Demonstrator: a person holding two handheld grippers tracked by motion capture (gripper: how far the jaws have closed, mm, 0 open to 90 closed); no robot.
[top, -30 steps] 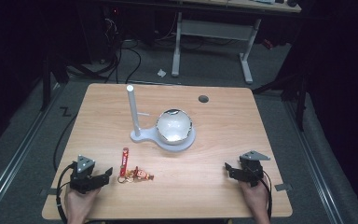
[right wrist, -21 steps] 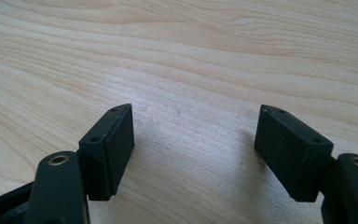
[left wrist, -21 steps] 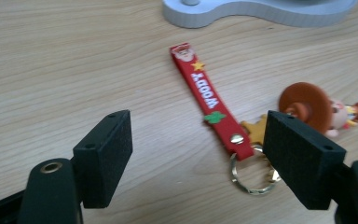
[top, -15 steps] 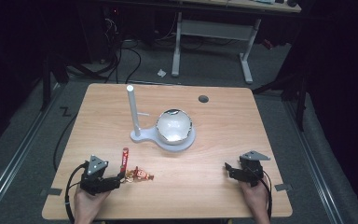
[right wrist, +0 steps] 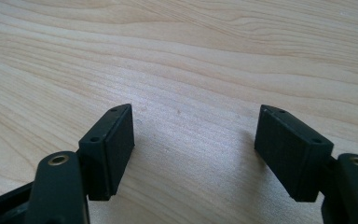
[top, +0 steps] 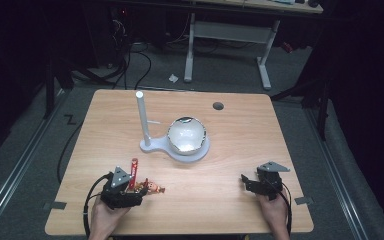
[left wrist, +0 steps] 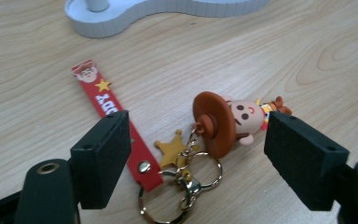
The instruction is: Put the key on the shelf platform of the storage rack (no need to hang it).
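Your left tool (left wrist: 196,158) stands wide, its jaws having just been opening, around the cowboy-figure keychain with red rubber strap and metal rings (left wrist: 186,149), not pressing it. The keychain lies near the bench's (top: 240,210) front-left edge. Your right tool (right wrist: 196,154) is wide, holding nothing, near the front-right corner.

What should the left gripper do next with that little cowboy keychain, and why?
Probably ease forward and down, then close. The left gripper has its jaws wide open, and the keychain lies flat on the table between them, not yet pressed by either pad.
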